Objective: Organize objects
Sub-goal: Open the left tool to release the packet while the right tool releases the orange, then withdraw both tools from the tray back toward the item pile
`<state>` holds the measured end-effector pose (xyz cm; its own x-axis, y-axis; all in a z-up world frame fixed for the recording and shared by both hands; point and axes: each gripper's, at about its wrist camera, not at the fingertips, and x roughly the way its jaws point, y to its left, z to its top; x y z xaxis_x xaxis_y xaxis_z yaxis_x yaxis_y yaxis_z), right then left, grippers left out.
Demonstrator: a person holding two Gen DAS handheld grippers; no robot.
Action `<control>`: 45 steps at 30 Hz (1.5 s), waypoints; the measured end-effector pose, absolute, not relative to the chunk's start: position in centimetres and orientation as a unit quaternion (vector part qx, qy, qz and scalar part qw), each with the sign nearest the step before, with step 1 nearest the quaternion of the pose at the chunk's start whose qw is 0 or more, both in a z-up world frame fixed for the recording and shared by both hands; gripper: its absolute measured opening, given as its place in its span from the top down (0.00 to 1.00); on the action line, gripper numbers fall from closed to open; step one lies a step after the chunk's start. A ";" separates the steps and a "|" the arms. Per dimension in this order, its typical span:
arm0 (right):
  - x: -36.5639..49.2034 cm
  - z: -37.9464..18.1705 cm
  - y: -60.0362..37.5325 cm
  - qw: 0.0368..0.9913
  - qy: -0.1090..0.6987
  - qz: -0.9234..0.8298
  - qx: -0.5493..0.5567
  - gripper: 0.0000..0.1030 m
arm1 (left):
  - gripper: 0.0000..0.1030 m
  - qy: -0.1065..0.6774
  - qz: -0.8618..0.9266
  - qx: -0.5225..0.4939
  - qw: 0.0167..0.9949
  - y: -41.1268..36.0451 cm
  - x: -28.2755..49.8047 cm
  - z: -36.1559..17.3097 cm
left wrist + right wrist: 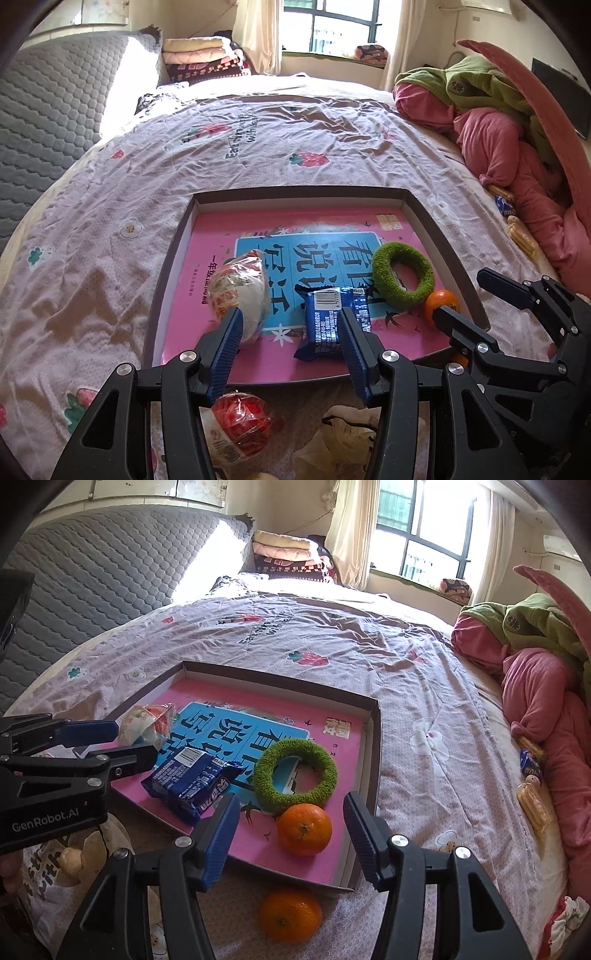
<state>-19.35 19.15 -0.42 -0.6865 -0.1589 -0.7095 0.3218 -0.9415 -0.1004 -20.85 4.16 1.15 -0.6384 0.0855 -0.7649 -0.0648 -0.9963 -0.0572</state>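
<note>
A shallow box tray (448, 236) (375, 746) with a pink liner lies on the bed. In it are a wrapped white bun (240, 291) (147, 725), a blue snack pack (328, 317) (188, 781), a green fuzzy ring (402, 275) (295, 773) and an orange (441, 304) (304, 829). My left gripper (291, 321) (110, 744) is open and empty, just above the tray's near edge. My right gripper (291, 812) (465, 295) is open and empty above the orange. On the bedsheet before the tray lie a second orange (290, 914) and a red wrapped bun (240, 424).
A crumpled pale bag (347, 439) lies next to the red bun. Small snack packs (532, 775) (517, 225) lie at the right by a heap of pink and green blankets (498, 122). A grey quilted headboard (92, 572) is at the left. Folded bedding sits at the far end.
</note>
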 end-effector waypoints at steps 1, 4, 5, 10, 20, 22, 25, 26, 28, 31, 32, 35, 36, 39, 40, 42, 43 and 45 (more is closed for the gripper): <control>-19.3 -0.3 19.1 0.133 0.109 -0.913 0.371 0.44 | 0.47 -0.014 0.906 -0.422 0.040 3.9 -20.7 1.3; -19.0 0.1 19.0 0.136 0.107 -0.916 0.363 0.44 | 0.47 -0.017 0.909 -0.416 0.037 3.4 -20.0 1.7; -18.9 0.2 19.0 0.137 0.106 -0.917 0.359 0.43 | 0.47 -0.017 0.909 -0.414 0.037 3.2 -19.8 1.8; -18.2 0.8 18.8 0.145 0.106 -0.921 0.346 0.42 | 0.47 -0.016 0.913 -0.406 0.031 2.8 -18.8 2.4; -17.3 1.6 18.5 0.157 0.103 -0.925 0.331 0.41 | 0.44 -0.022 0.920 -0.390 0.026 2.4 -17.4 3.8; -17.1 1.8 18.6 0.158 0.100 -0.926 0.327 0.41 | 0.43 -0.022 0.921 -0.388 0.027 2.4 -17.2 4.1; -17.0 2.1 18.8 0.157 0.094 -0.928 0.324 0.41 | 0.41 -0.018 0.923 -0.383 0.025 2.4 -16.8 4.4; -16.9 2.2 18.8 0.157 0.092 -0.929 0.322 0.41 | 0.41 -0.018 0.924 -0.382 0.026 2.4 -16.7 4.5; -16.8 2.4 19.0 0.154 0.089 -0.931 0.319 0.39 | 0.40 -0.020 0.924 -0.380 0.027 2.4 -16.5 4.6; -16.6 2.6 19.3 0.152 0.085 -0.934 0.314 0.37 | 0.38 -0.024 0.925 -0.377 0.027 2.3 -16.1 4.7; -16.5 2.8 19.3 0.151 0.084 -0.934 0.312 0.37 | 0.38 -0.024 0.925 -0.377 0.026 2.3 -16.0 4.8; -16.0 3.1 19.5 0.153 0.081 -0.936 0.307 0.36 | 0.38 -0.023 0.927 -0.374 0.021 2.4 -15.6 5.0; -15.9 3.3 19.5 0.154 0.080 -0.937 0.304 0.35 | 0.38 -0.023 0.928 -0.372 0.019 2.4 -15.3 5.1; -15.3 3.7 19.7 0.157 0.076 -0.939 0.297 0.33 | 0.37 -0.030 0.929 -0.367 0.019 2.2 -14.6 5.4; -15.2 3.8 19.7 0.158 0.074 -0.939 0.296 0.32 | 0.35 -0.030 0.930 -0.367 0.018 2.2 -14.5 5.5; -15.0 4.0 19.8 0.162 0.068 -0.940 0.292 0.31 | 0.31 -0.029 0.931 -0.364 0.015 2.1 -14.1 5.5; -14.9 4.1 19.8 0.165 0.066 -0.940 0.292 0.30 | 0.30 -0.027 0.931 -0.363 0.012 2.1 -14.0 5.4; -14.7 4.2 19.8 0.169 0.062 -0.940 0.289 0.30 | 0.29 -0.026 0.932 -0.362 0.007 2.0 -13.8 5.4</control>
